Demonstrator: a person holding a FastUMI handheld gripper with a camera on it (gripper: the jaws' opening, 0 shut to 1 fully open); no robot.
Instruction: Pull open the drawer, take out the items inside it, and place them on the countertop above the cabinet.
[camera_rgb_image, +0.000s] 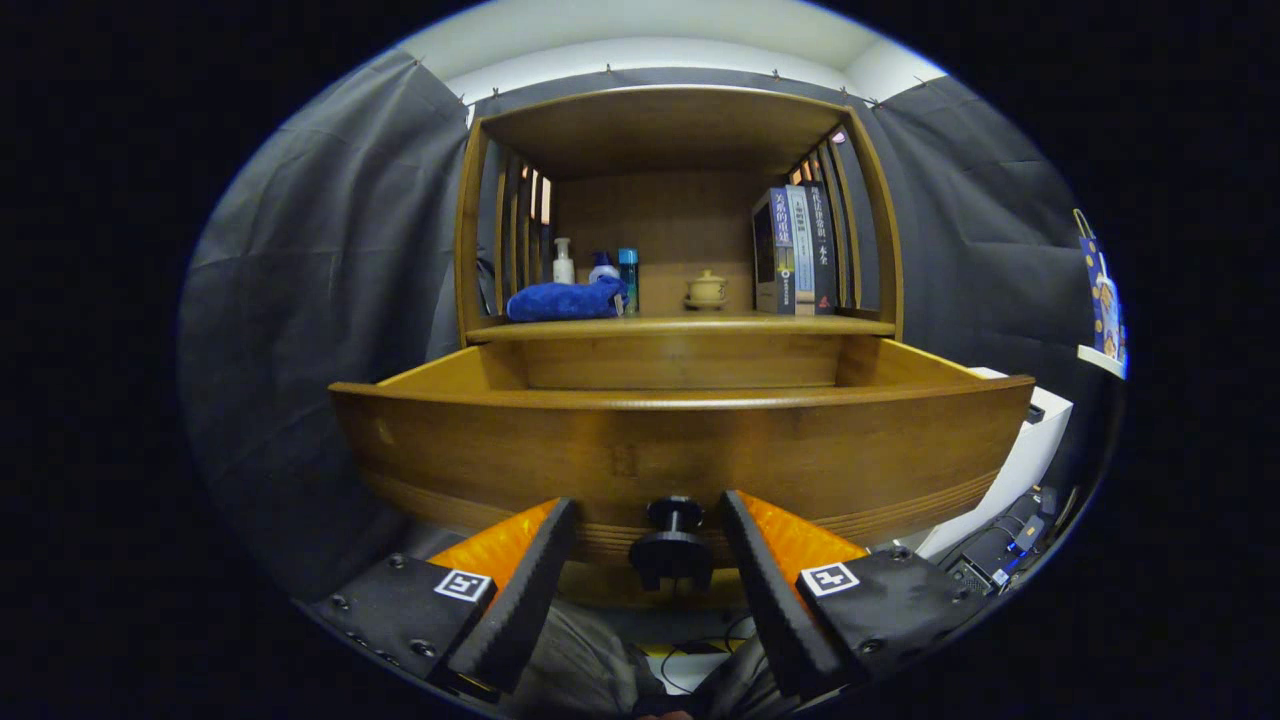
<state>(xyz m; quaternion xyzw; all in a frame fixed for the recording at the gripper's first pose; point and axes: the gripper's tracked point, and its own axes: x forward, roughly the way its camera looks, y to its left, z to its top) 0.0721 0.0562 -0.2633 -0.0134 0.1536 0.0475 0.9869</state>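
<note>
The wooden drawer stands pulled out toward me, its front panel close ahead of the fingers. Its dark round knob sits between my two fingers with a gap on each side. My gripper is open, fingers apart and not pressing on the knob. The drawer's inside is hidden behind its front panel, so nothing in it shows. Above it runs the countertop of the cabinet, carrying a blue cloth, a white pump bottle, a blue bottle and a small lidded pot.
Several upright books stand at the countertop's right end under the wooden hutch. A white box and cables lie to the drawer's right. Dark cloth hangs on both sides.
</note>
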